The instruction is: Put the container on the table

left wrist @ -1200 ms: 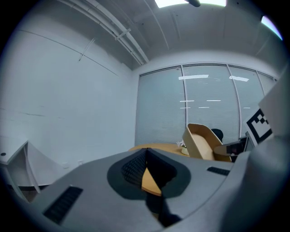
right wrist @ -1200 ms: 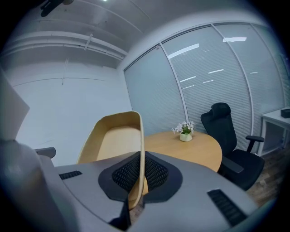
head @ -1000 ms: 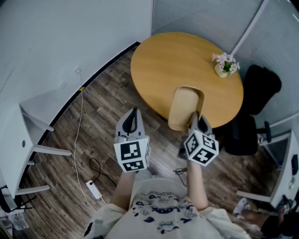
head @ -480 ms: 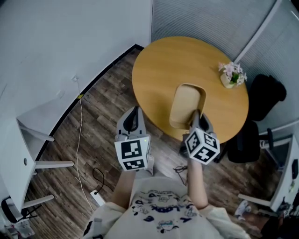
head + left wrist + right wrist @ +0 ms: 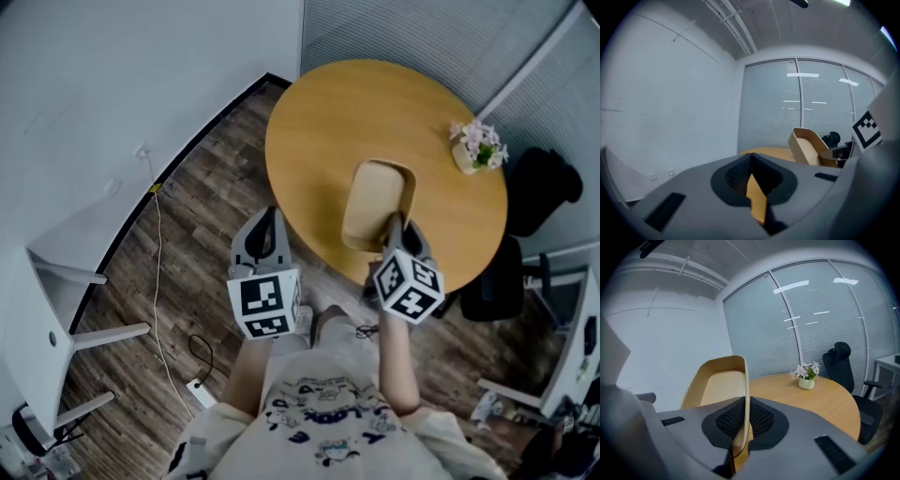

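The container (image 5: 377,199) is a tan, oblong wooden tray with a raised rim. It is held above the near part of the round wooden table (image 5: 328,112); whether it touches the top I cannot tell. My right gripper (image 5: 395,226) is shut on its near rim. In the right gripper view the thin rim (image 5: 745,394) runs down between the jaws of that gripper (image 5: 743,423). My left gripper (image 5: 269,221) hangs over the floor just left of the table edge, shut and holding nothing. The left gripper view shows its jaws (image 5: 751,161) together, with the container (image 5: 808,146) off to the right.
A small pot of pink flowers (image 5: 476,148) stands at the table's right edge. A black office chair (image 5: 536,192) sits beyond it. A white desk (image 5: 47,291) lines the left wall. A cable and power strip (image 5: 198,393) lie on the wood floor. Blinds cover the glass wall behind.
The right gripper has carried the container further in over the table, off the near edge. The person has come closer to the table. The left gripper stays shut alongside.
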Available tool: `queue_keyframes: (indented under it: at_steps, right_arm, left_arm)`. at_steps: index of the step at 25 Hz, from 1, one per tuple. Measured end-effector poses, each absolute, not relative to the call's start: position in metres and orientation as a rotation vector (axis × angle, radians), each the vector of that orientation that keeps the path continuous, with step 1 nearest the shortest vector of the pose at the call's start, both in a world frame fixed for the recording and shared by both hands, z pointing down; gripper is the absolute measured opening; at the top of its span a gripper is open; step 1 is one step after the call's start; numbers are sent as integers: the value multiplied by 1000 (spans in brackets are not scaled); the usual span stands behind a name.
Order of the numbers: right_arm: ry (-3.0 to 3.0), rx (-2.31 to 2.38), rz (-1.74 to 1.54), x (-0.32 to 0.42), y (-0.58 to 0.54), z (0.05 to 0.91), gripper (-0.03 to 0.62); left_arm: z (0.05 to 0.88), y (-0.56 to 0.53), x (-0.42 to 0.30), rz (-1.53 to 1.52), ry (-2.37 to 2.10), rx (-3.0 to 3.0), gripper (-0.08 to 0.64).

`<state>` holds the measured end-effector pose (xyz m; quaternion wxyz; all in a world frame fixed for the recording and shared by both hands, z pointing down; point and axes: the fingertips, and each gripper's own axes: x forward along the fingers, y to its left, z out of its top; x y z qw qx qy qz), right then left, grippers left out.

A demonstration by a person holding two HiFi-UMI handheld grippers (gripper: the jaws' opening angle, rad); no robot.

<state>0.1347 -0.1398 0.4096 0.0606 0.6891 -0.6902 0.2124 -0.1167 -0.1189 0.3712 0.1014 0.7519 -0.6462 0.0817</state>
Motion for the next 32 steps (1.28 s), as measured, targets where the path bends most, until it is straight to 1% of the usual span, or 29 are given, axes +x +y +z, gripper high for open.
queue_keyframes:
  at_steps: [7, 18, 32]
  right_arm:
    - [-2040, 2077, 669, 143, -164, 423, 8]
    - [-2023, 2033, 718, 155, -246, 444, 8]
    - [-1929, 1900, 852, 161, -317, 513, 8]
  left_arm:
    - [386, -140, -114, 267, -1883, 2189, 5]
    - [406, -213, -108, 313, -1888, 2127, 5]
    - [471, -266, -96, 435, -1817, 1987, 5]
